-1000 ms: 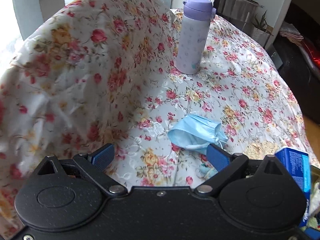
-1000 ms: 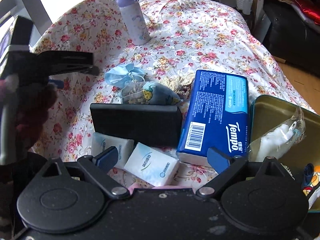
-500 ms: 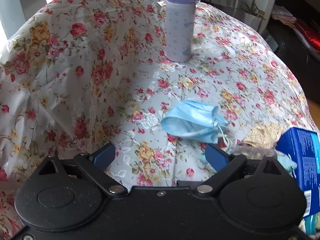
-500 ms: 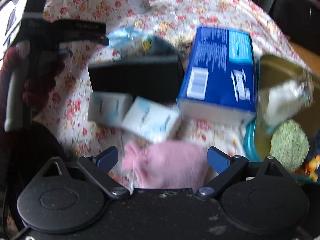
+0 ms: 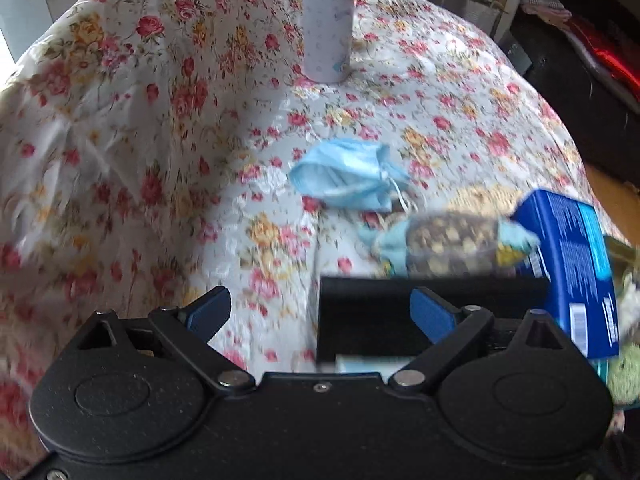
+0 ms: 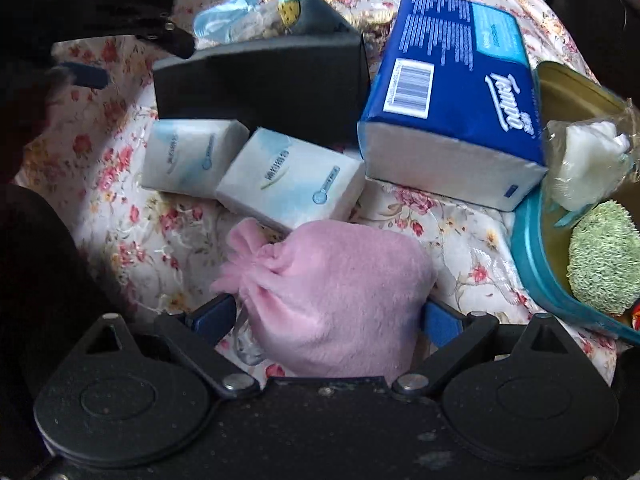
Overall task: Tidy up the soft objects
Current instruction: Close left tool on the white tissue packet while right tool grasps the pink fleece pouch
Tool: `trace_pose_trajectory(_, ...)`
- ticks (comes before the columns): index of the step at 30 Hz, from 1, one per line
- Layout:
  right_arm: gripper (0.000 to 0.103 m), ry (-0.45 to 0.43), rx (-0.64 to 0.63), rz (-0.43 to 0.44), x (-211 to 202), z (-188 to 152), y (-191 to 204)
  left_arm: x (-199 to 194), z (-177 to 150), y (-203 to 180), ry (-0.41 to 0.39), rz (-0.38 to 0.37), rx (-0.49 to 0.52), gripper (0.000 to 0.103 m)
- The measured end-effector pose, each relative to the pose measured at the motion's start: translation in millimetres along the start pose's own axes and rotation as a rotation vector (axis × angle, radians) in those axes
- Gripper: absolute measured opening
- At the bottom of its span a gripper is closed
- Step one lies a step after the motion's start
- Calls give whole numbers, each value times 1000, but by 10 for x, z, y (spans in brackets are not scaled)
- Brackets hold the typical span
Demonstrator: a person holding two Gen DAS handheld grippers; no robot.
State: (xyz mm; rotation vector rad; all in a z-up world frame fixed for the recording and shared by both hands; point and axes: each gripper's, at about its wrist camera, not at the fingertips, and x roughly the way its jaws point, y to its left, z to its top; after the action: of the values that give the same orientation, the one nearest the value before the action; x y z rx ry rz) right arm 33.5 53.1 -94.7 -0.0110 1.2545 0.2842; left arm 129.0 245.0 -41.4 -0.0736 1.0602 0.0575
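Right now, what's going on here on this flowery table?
A person is sorting soft things with two handheld claws. The right claw is open and straddles a fluffy pink pouch, not clamped on it yet. The left claw is open and empty above the floral cloth, near a black box. A green tin at the right already holds a green puff.

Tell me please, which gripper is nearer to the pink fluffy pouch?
Right. The right gripper has its open fingers on both sides of the pink fluffy pouch. The left gripper hangs farther away, over the black box.
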Motion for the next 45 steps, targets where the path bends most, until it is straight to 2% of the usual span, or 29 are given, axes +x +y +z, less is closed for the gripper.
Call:
trace_pose_trajectory(4, 79, -15, -12, -16, -25, -17, -30, -8, -157, -130, 52, 7, 40, 93)
trace_pose_trajectory(6, 75, -18, -13, -2, -57, -40, -76, 11, -219, -224, 70, 26, 70, 93)
trace_pose_trajectory(12, 74, -10, 17, 34, -127, -122, -253, 177, -319, -441, 126, 77, 133, 95)
trace_pose_trajectory(17, 82, -20, -5, 34, -110, -149, -218, 307, -324, -487, 158, 86, 140, 99)
trace_pose_trajectory(20, 87, -27, -26, 17, -80, -146, -157, 397, -350, -533, 200, 99, 164, 97)
trace_pose_trajectory(22, 101, -29, -37, 23, -36, -149, -118, 498, -371, -584, 241, 136, 186, 97)
trace_pose_trajectory(23, 103, -29, -41, 33, -13, -153, -104, 519, -373, -598, 246, 145, 192, 98)
trace_pose_trajectory(28, 103, -57, -114, -41, 47, -230, 49, 562, -348, -522, 270, 118, 135, 101)
trace_pose_trajectory(30, 103, -64, -159, -77, 71, -277, 125, 607, -324, -462, 297, 81, 88, 101)
trace_pose_trajectory(33, 103, -76, -140, -80, 77, -297, 136, 666, -297, -371, 331, 25, 21, 101)
trace_pose_trajectory(37, 103, -62, -151, -83, 96, -282, 151, 648, -318, -426, 316, 30, 54, 101)
trace_pose_trajectory(45, 103, -147, -197, -83, 54, -519, 173, 684, -280, -496, 312, 18, 73, 101)
